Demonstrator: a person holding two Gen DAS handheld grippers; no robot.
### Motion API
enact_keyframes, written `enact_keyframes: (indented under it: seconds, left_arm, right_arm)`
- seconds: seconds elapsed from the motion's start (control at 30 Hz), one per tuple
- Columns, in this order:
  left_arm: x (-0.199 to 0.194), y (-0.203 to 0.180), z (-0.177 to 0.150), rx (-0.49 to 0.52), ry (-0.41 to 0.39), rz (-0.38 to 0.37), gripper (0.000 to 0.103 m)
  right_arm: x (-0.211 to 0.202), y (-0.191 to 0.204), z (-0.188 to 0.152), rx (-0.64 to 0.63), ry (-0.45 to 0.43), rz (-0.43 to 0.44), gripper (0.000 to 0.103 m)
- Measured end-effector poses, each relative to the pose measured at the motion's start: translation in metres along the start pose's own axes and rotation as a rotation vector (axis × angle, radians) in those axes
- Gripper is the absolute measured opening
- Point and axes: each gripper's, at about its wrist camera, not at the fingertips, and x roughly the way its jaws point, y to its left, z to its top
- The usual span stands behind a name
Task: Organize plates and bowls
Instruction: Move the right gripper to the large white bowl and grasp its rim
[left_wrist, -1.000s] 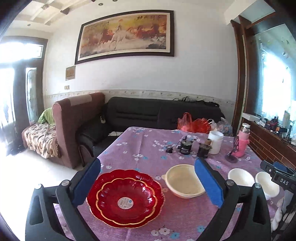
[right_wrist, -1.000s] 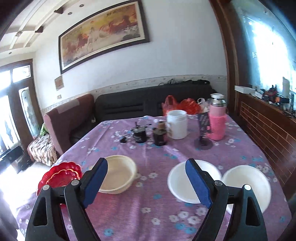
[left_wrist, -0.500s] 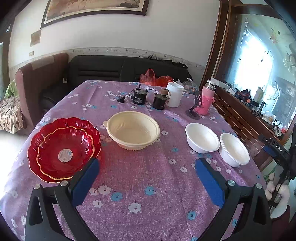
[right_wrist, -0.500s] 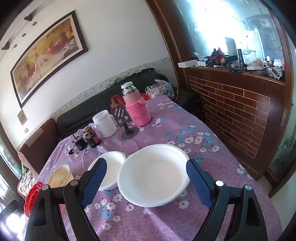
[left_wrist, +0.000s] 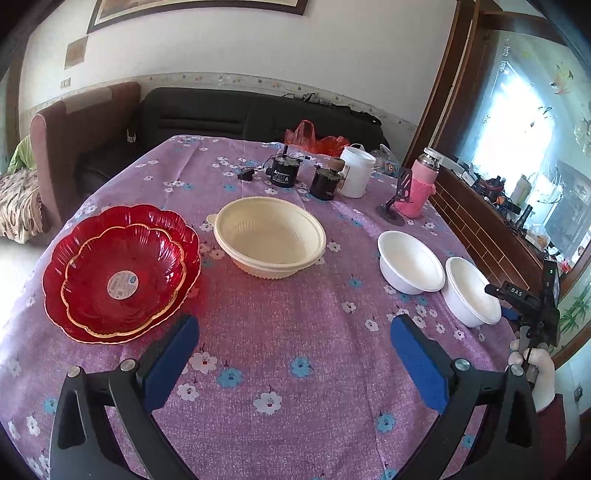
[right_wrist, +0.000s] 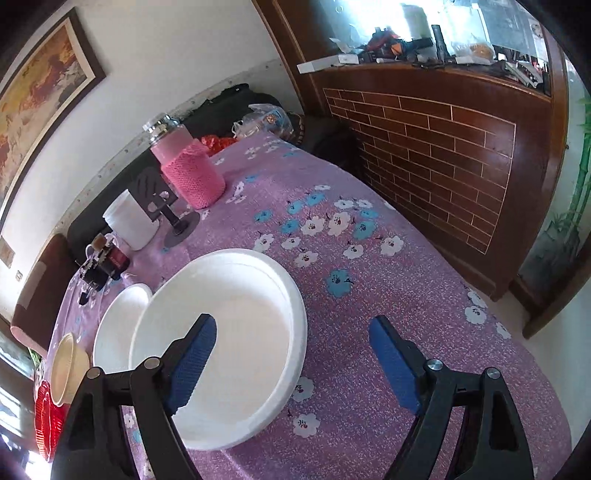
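Nearest white bowl (right_wrist: 221, 332) sits at the right end of the tabletop (right_wrist: 369, 295), close to the near edge, with the second white bowl (right_wrist: 118, 328) just beside it, rims touching or nearly so (contact cannot be confirmed through the fisheye). Right tongs (right_wrist: 291, 354) are positioned astride this bowl's near right rim: one blue pad is seen over the bowl's interior, the other outside over the cloth, so a pinch on the wall appears to be intended. The jaws have just been closing, remain well apart, and nothing is gripped yet. Likely purpose: nesting this bowl into its neighbour. Further along the row, the cream bowl (left_wrist: 269, 236) is placed mid-table and two red plates (left_wrist: 122, 273), already stacked smaller on larger, are placed at the left end. Left tongs (left_wrist: 291, 362) are held wide apart above bare cloth in front of the cream bowl, empty, apparently kept in reserve. Room for moving: the near strip of cloth is clear across the front, so a low lateral transfer is allowed. The tabletop edge runs close on the right bowl's outer side, so little margin is left for a push outward. At the back, a white jar (left_wrist: 356, 171), a pink-sleeved flask (left_wrist: 419, 188) and a small black stand (left_wrist: 397, 199) are clustered well apart from the bowls.
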Motion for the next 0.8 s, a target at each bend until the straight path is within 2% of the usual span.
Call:
enact_keyframes:
  seconds: [0.03, 0.07, 0.1, 0.13, 0.3, 0.43, 0.57, 0.63, 0.7, 0.8]
  left_arm:
    - [0.000, 0.000, 0.000, -0.004, 0.003, -0.002, 0.103]
    - [0.001, 0.001, 0.000, -0.008, 0.007, -0.006, 0.103]
    - [0.001, 0.002, 0.000, -0.010, 0.009, -0.008, 0.103]
    - [0.002, 0.002, 0.000, -0.011, 0.010, -0.008, 0.103]
    - [0.008, 0.005, -0.001, -0.025, 0.027, -0.021, 0.103]
    - [0.015, 0.004, -0.003, -0.037, 0.050, -0.047, 0.103]
    - [0.021, 0.000, -0.006, -0.036, 0.068, -0.065, 0.103]
    - [0.024, -0.002, -0.008, -0.031, 0.078, -0.072, 0.103]
    - [0.026, -0.004, -0.010, -0.026, 0.094, -0.077, 0.103]
    - [0.027, -0.005, -0.014, -0.025, 0.114, -0.092, 0.103]
  right_arm:
    - [0.006, 0.000, 0.001, 0.003, 0.015, 0.001, 0.059]
    - [0.011, -0.001, 0.002, 0.011, 0.039, 0.015, 0.046]
    - [0.018, -0.003, 0.002, 0.024, 0.078, 0.037, 0.023]
    - [0.022, -0.006, 0.002, 0.038, 0.100, 0.057, 0.016]
    - [0.012, -0.011, -0.008, 0.035, 0.143, 0.145, 0.012]
    - [0.002, -0.010, -0.021, 0.002, 0.243, 0.289, 0.012]
    - [-0.002, 0.023, -0.049, -0.144, 0.389, 0.462, 0.012]
    - [-0.008, 0.049, -0.066, -0.238, 0.416, 0.507, 0.015]
    - [-0.010, 0.068, -0.078, -0.267, 0.433, 0.553, 0.017]
    - [-0.011, 0.083, -0.084, -0.234, 0.448, 0.639, 0.024]
